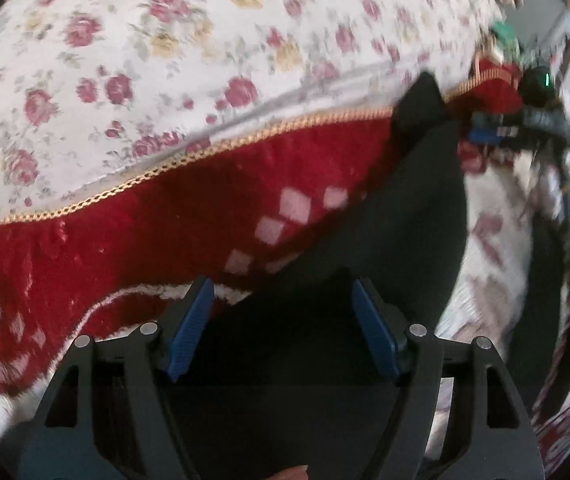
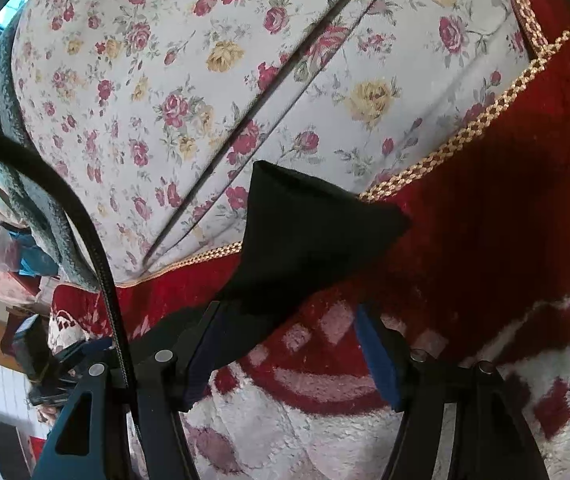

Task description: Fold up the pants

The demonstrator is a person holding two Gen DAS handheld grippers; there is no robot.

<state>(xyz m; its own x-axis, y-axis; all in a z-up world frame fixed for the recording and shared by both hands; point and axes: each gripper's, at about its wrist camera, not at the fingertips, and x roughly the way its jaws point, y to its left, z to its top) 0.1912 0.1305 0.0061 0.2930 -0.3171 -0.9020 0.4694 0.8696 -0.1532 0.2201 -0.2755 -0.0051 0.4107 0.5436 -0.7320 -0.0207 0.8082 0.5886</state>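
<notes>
The black pants [image 1: 405,216] lie on a red and white plush blanket [image 1: 189,208]. In the left wrist view the dark cloth runs from between my blue pads up to a pointed end near the gold trim. My left gripper [image 1: 283,300] is open, hovering over the cloth with nothing pinched. In the right wrist view the pants [image 2: 305,232] end in a folded tip over the blanket edge. My right gripper [image 2: 285,320] is open; its left pad [image 2: 205,352] touches the cloth edge. The right gripper also shows in the left wrist view [image 1: 525,120], blurred.
A floral sofa back [image 2: 189,92] rises behind the blanket, with a seam between cushions. Gold braid trim [image 2: 465,136] edges the blanket [image 2: 485,240]. A black cable [image 2: 85,220] crosses the right wrist view at left. Room clutter shows at far left.
</notes>
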